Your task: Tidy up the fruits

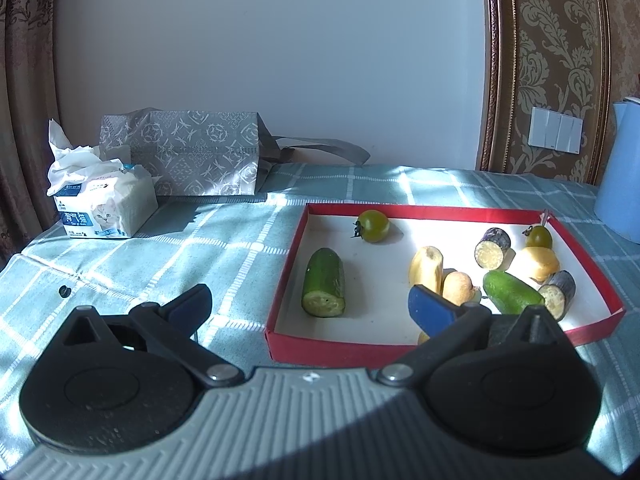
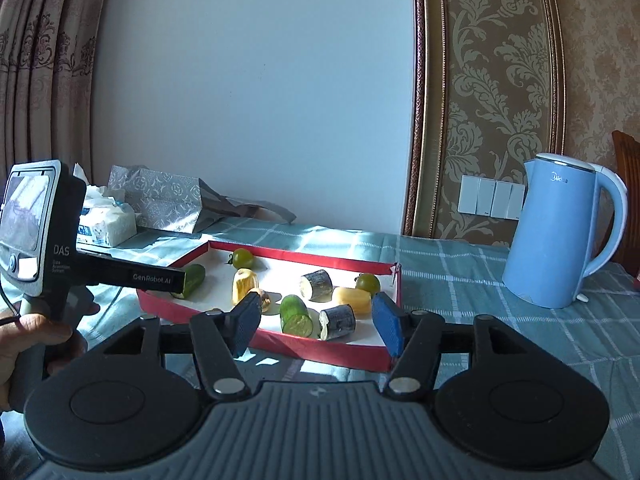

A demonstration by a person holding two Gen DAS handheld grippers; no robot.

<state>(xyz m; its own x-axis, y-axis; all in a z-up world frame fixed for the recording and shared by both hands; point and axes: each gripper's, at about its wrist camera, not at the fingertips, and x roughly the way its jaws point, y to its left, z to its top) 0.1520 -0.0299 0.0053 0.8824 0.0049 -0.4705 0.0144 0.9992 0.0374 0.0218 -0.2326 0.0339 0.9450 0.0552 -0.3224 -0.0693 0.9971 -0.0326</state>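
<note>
Both the left gripper (image 1: pixel 310 306) and right gripper (image 2: pixel 316 320) hovered spread and empty near the red tray (image 1: pixel 400 212) holding the fruits; next, probably, picking one cucumber piece (image 1: pixel 324 282).

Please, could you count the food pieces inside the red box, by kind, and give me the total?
In the red box:
Cucumber pieces: 2
Green tomatoes: 2
Purple-skinned pieces: 2
Yellow pieces: 3
Total: 9
</note>
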